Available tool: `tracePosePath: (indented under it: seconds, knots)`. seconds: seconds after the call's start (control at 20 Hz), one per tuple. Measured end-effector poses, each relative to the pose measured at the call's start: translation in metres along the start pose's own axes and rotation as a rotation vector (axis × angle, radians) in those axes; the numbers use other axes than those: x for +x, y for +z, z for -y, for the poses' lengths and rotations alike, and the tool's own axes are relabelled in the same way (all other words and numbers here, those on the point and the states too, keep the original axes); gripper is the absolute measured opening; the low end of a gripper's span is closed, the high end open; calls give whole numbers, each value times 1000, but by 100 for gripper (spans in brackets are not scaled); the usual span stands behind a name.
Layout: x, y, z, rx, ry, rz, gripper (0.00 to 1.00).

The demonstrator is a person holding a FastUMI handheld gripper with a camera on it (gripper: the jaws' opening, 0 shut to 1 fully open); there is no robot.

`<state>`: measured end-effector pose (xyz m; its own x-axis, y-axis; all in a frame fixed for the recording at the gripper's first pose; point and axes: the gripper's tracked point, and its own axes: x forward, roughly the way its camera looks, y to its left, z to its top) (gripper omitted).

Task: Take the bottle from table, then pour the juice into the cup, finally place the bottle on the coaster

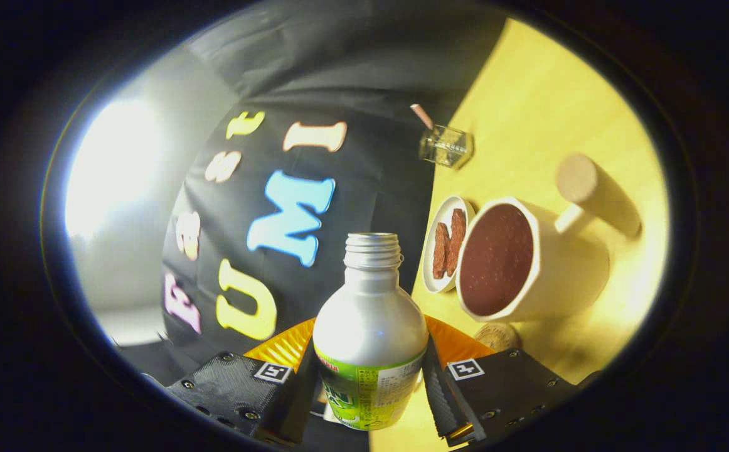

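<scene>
gripping bottle [369, 333] between jaws, cup [531, 263] just beyond.

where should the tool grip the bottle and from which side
On the wide body of the bottle, at the label below the shoulder, coming side-on. The neck tapers and its mouth is open, so the straight sides suit the pads. The tool is clamped there now, one finger each side.

Coaster [496, 336] half behind cup [553, 276].

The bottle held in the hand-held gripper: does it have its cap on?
No. The bottle, clamped between the hand-held gripper's two fingers, has a bare threaded neck with no cap on it.
</scene>
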<state>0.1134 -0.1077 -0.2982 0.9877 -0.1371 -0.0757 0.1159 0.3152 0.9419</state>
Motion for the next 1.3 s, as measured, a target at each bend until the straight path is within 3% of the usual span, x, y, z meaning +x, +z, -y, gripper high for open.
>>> tracePosePath:
  seconds: [0.45,0.7,0.95,1.3]
  knots:
    - [-4,30,-36,-819,-166,13,75]
    - [-8,33,-89,-1122,-149,18,75]
    - [-5,39,-126,-1263,-119,38,75]
    - [17,19,-98,-1243,-90,-12,76]
